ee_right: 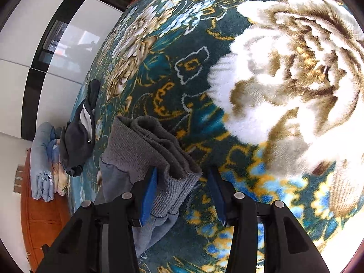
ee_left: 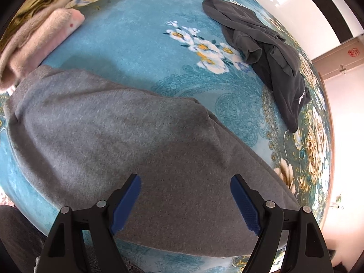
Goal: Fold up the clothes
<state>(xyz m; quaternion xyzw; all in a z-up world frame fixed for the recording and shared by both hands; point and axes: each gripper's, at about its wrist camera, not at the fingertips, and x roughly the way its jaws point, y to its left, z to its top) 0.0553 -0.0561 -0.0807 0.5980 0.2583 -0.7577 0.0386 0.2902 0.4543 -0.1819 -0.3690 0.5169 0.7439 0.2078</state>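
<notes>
Left wrist view: the left claw (ee_left: 185,201) stands wide open at the bottom of the frame, its blue pads spread apart with nothing between them. It hangs above a grey sweatshirt (ee_left: 118,132) that lies spread across the centre and lower left of the frame on a blue flowered carpet (ee_left: 136,34). The ribbed hem of the sweatshirt points to the upper left. A dark grey garment (ee_left: 268,52) lies crumpled in the upper right, well apart from the sweatshirt. A folded pink garment (ee_left: 38,38) sits at the upper left edge, near the sweatshirt's hem; whether they touch cannot be told.

Right wrist view: the right claw (ee_right: 184,195) is partly open at the bottom centre. A bunched ribbed cuff (ee_right: 159,157) of grey cloth sits between its pads, lying against the left pad; the right pad stands clear of the cloth, so no firm grip shows. The cloth runs down past the left pad to the lower frame. The dark garment (ee_right: 78,134) lies at the left of the frame, beside rolled light blue bedding (ee_right: 42,159) at the far left edge
</notes>
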